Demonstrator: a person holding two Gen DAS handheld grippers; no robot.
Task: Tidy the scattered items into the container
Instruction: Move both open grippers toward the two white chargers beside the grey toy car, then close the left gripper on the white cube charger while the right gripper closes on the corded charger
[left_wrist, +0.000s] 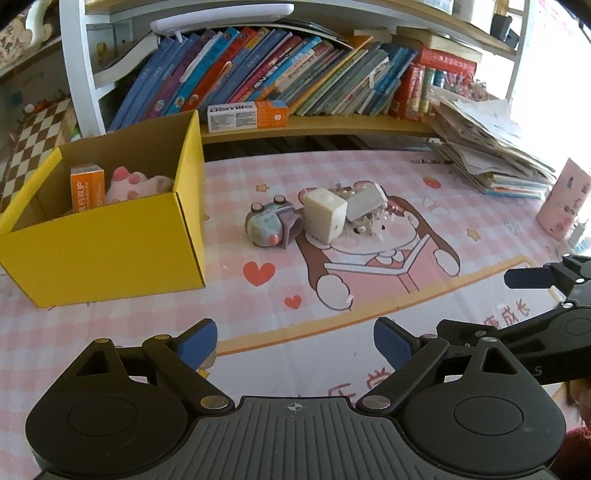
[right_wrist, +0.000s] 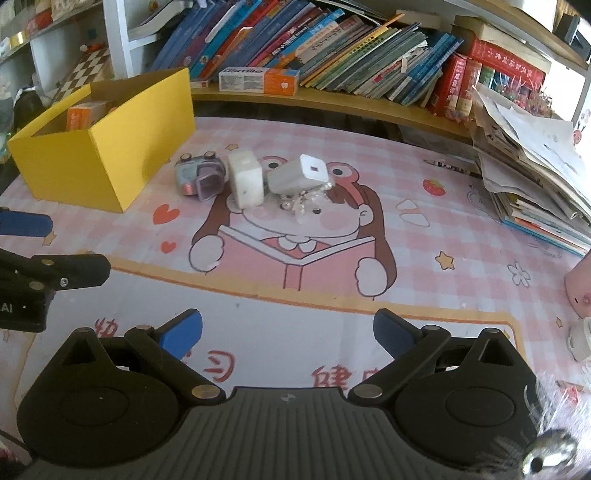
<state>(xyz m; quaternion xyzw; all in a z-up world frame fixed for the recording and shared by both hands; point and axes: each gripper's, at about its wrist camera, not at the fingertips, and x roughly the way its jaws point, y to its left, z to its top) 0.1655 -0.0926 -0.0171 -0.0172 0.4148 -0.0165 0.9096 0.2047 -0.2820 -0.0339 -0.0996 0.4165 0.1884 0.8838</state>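
A yellow cardboard box (left_wrist: 110, 240) stands open at the left of the pink desk mat; it also shows in the right wrist view (right_wrist: 107, 162). Inside lie an orange carton (left_wrist: 86, 186) and a pink plush paw (left_wrist: 138, 184). Right of it lie a grey-purple toy camera (left_wrist: 273, 223) (right_wrist: 201, 175), a white cube (left_wrist: 325, 216) (right_wrist: 245, 179), a white-grey box (left_wrist: 365, 201) (right_wrist: 299, 173) and a heap of beads (left_wrist: 373, 221) (right_wrist: 306, 205). My left gripper (left_wrist: 295, 341) is open and empty, well short of them. My right gripper (right_wrist: 288, 332) is open and empty too.
A shelf of leaning books (left_wrist: 280, 70) runs along the back, with a toothpaste carton (left_wrist: 247, 116) on its ledge. A stack of papers and booklets (left_wrist: 491, 151) lies at the right. A pink cup (left_wrist: 561, 199) stands at the far right edge.
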